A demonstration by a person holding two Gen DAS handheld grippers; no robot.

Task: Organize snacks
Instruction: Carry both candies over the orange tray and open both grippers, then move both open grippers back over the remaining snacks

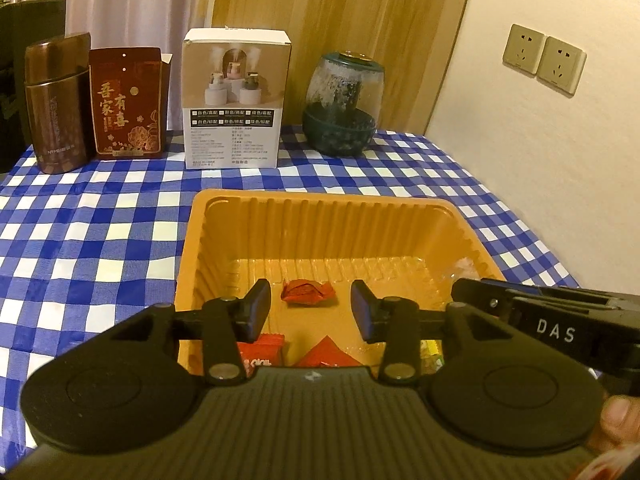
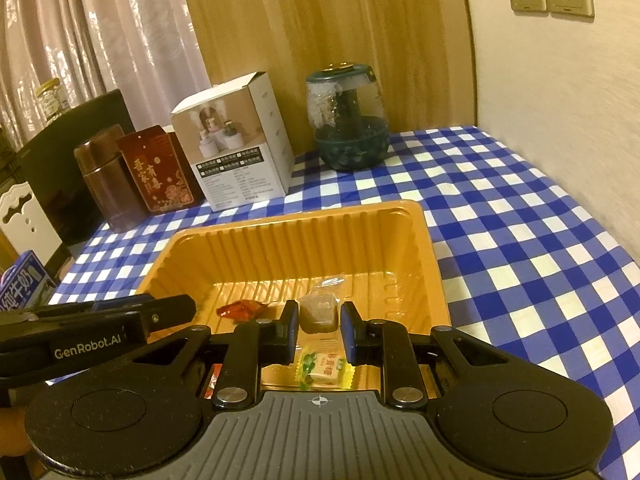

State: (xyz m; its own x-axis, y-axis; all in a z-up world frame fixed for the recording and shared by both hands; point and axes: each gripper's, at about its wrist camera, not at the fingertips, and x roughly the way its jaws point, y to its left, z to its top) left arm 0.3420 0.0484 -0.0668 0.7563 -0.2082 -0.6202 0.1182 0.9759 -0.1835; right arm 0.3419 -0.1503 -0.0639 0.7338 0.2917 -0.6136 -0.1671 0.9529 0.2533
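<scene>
An orange plastic tray [image 1: 320,196] sits on the blue-checked cloth. My left gripper [image 1: 310,300] hangs open over its near half. A red wrapped candy [image 1: 306,292] lies on the tray floor between and below the fingers, with a gap on each side. Two red packets [image 1: 262,354] and a yellow-green packet [image 2: 324,372] lie at the tray's near end. My right gripper [image 2: 319,318] is shut on a brown snack in a clear wrapper [image 2: 318,308], held over the tray's right side. Each gripper shows in the other's view: the right gripper [image 1: 460,292], the left gripper [image 2: 188,307].
Along the back stand a brown tin [image 1: 58,104], a red gift box [image 1: 126,104], a white product box [image 1: 236,100] and a green glass jar [image 1: 342,108]. A wall with sockets [image 1: 544,60] bounds the right side. A milk carton [image 2: 24,284] stands off the table's left.
</scene>
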